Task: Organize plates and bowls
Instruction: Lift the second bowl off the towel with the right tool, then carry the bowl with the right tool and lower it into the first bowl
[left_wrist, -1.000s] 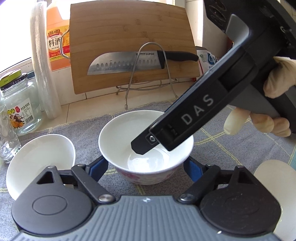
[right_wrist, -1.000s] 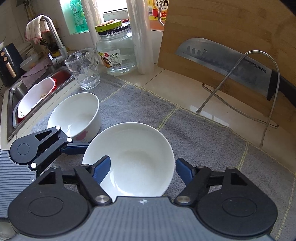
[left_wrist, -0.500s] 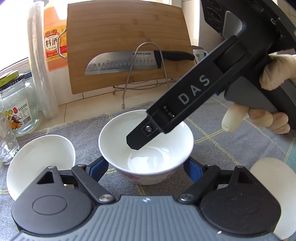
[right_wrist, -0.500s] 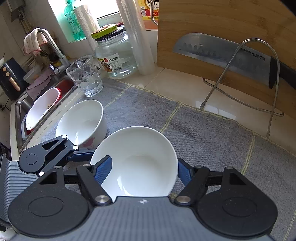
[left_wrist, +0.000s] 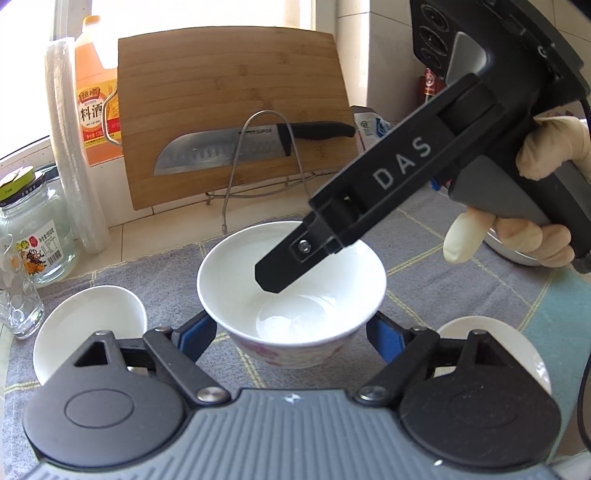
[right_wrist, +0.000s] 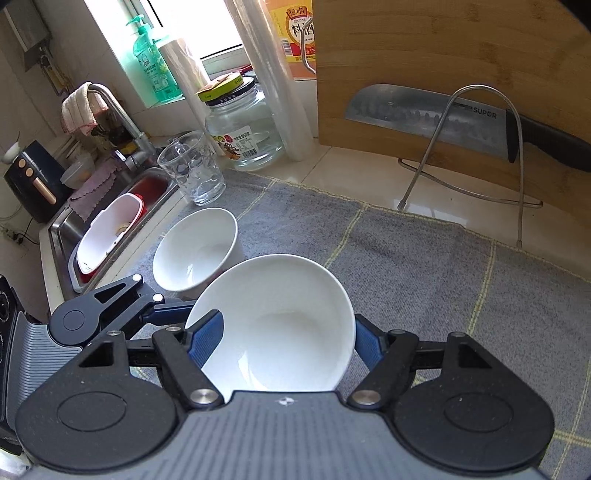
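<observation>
A white bowl with a pink flower pattern (left_wrist: 291, 299) sits on the grey mat between the open fingers of my left gripper (left_wrist: 291, 332). The same bowl (right_wrist: 273, 325) lies between the blue pads of my right gripper (right_wrist: 280, 343), which close on its rim from both sides. In the left wrist view one finger of the right gripper (left_wrist: 291, 266) reaches down inside the bowl. A second white bowl (left_wrist: 88, 325) stands to the left, also in the right wrist view (right_wrist: 195, 251). A third white dish (left_wrist: 495, 347) lies at the right.
A grey mat (right_wrist: 424, 266) covers the counter. A bamboo cutting board (left_wrist: 229, 107), a knife (left_wrist: 229, 151) on a wire rack, a glass jar (right_wrist: 243, 133), a drinking glass (right_wrist: 192, 173), a plastic roll (left_wrist: 74, 147) stand behind. A sink (right_wrist: 110, 229) lies left.
Both grippers and the flowered bowl have risen and pulled back slightly from the counter's rear. The right gripper keeps its hold on the bowl.
</observation>
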